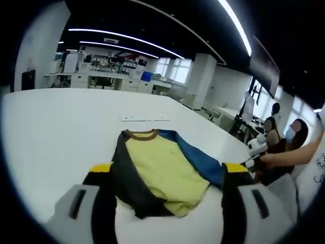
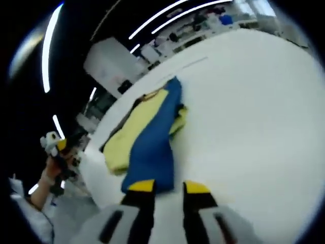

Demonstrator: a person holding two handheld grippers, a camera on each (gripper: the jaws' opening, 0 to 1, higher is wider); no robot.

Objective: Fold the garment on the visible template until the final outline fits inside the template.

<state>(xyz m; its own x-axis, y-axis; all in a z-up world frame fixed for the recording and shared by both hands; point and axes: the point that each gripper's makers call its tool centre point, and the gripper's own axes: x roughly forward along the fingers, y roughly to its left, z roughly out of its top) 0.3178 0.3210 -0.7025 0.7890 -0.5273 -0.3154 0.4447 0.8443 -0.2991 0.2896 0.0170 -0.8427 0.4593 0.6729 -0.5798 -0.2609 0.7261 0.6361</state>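
The yellow cotton shirt point(image 1: 160, 170) with brown collar, one blue and one dark sleeve lies crumpled on the white table point(image 1: 56, 127). My left claw point(image 1: 167, 195) gapes wide; my right claw point(image 2: 165, 187) stands slightly apart beside the blue sleeve point(image 2: 152, 147).

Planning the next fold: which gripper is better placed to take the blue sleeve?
Right, probably. The right gripper sits at the blue sleeve's end, jaws parted; the left gripper straddles the garment's body.

Yellow, blue and dark garment point(image 1: 160, 170), partly folded, flat on white table point(image 1: 56, 132)
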